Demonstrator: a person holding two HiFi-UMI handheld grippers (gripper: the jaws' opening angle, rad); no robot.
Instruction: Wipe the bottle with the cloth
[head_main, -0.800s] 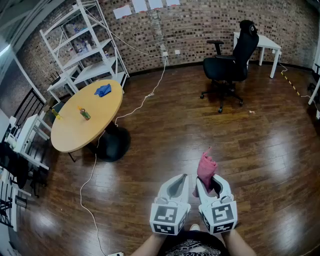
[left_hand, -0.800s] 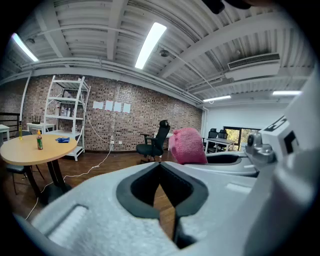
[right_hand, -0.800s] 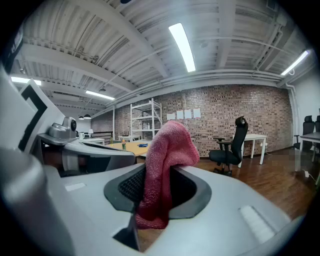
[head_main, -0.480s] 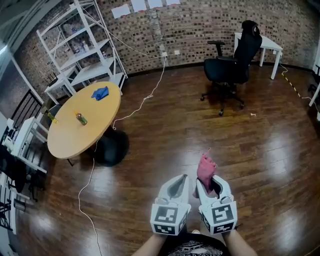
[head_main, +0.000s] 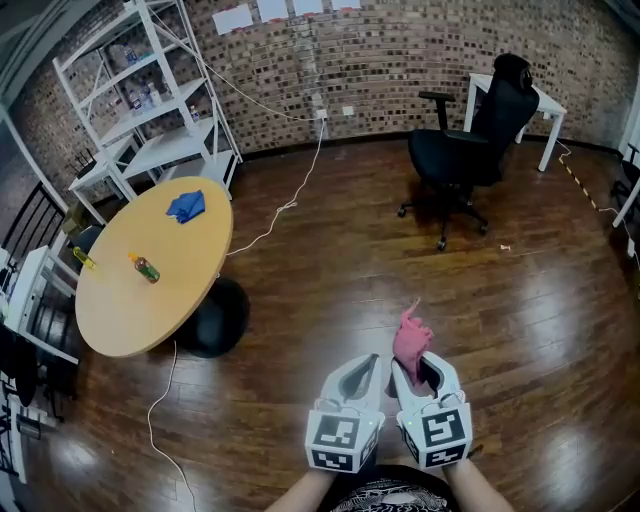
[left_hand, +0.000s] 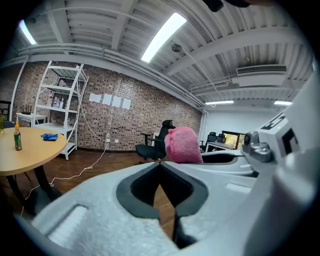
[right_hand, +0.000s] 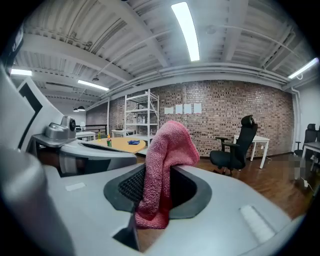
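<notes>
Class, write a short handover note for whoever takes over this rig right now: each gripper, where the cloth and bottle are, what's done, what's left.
Left gripper: shut, empty.
Right gripper: shut on the pink cloth, which sticks up out of the jaws.
Bottle: upright on the round table, across the floor to the left and out of reach. A blue cloth lies on the same table.
Done: cloth is in hand.
Left: walk to the table, probably steady the bottle with the left gripper, then wipe it.

Pink cloth (right_hand: 167, 150) fuzzy terry; floor (head_main: 330, 270) glossy wood; wall (head_main: 400, 50) rough brick.
</notes>
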